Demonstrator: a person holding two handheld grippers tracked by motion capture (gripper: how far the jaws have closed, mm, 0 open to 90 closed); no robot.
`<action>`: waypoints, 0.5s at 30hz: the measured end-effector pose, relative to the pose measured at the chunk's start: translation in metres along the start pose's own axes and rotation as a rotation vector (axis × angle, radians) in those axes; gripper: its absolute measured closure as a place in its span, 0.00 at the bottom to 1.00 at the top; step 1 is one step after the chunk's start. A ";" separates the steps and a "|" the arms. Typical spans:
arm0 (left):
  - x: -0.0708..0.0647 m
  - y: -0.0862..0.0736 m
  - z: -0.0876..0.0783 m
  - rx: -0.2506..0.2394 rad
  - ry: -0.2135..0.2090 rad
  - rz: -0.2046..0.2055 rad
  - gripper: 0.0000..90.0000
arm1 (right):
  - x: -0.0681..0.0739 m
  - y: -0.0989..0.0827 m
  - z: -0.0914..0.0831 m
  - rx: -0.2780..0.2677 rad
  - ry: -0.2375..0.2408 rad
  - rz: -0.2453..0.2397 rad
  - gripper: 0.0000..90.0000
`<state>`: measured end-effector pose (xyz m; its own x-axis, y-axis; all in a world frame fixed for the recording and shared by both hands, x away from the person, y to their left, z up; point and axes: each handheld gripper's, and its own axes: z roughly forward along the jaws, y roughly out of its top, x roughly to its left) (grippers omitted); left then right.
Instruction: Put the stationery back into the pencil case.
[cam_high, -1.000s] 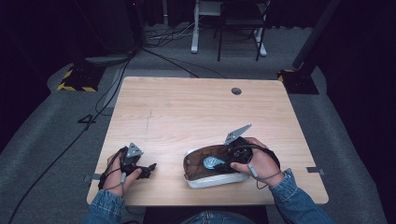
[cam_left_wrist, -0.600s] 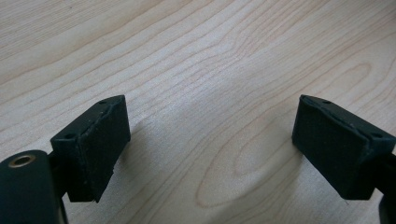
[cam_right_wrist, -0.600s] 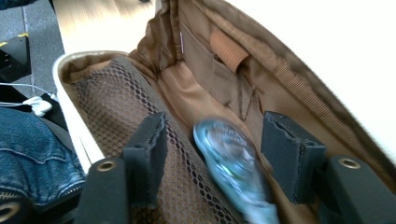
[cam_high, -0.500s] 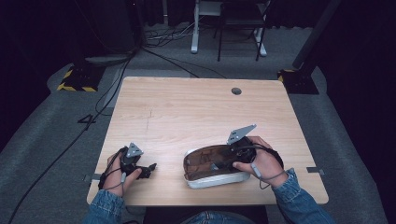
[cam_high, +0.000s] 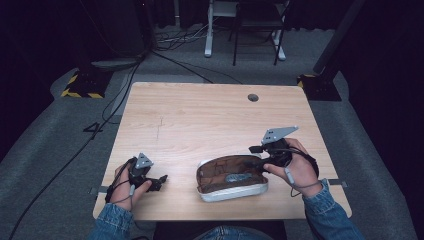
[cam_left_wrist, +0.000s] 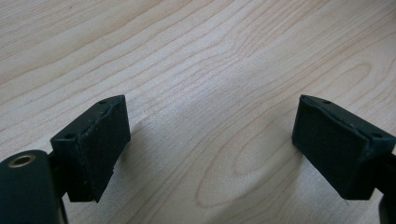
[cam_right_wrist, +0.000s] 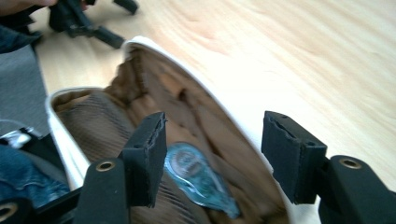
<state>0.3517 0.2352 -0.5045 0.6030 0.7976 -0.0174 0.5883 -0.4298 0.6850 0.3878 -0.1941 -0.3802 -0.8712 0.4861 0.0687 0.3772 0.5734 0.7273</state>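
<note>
inside, the shoe (cam_right_wrist: 154, 121) bears a blue label (cam_right_wrist: 198, 179), writing unreadable.

A shoe (cam_high: 232, 177) was laid on its side near the front edge of the table, its white sole facing the person. Its brown, creased lining was exposed, and a blue-green label (cam_right_wrist: 198, 179) was seen on the insole.

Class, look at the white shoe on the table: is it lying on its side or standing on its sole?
On its side. The shoe shows its brown lining and blue insole label through the opening facing up.
</note>
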 end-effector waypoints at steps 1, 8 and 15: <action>0.000 0.000 0.000 0.000 0.000 0.000 0.13 | -0.003 -0.001 -0.003 -0.005 -0.016 0.007 0.45; 0.000 0.000 0.000 0.000 -0.002 -0.003 0.13 | -0.018 -0.009 -0.014 -0.023 -0.086 0.024 0.42; 0.001 0.000 0.000 0.002 0.000 -0.004 0.13 | -0.038 -0.022 -0.026 -0.046 -0.151 0.074 0.41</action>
<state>0.3523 0.2356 -0.5044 0.6009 0.7991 -0.0198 0.5914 -0.4278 0.6835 0.4046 -0.2427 -0.3815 -0.7831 0.6214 0.0228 0.4210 0.5028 0.7549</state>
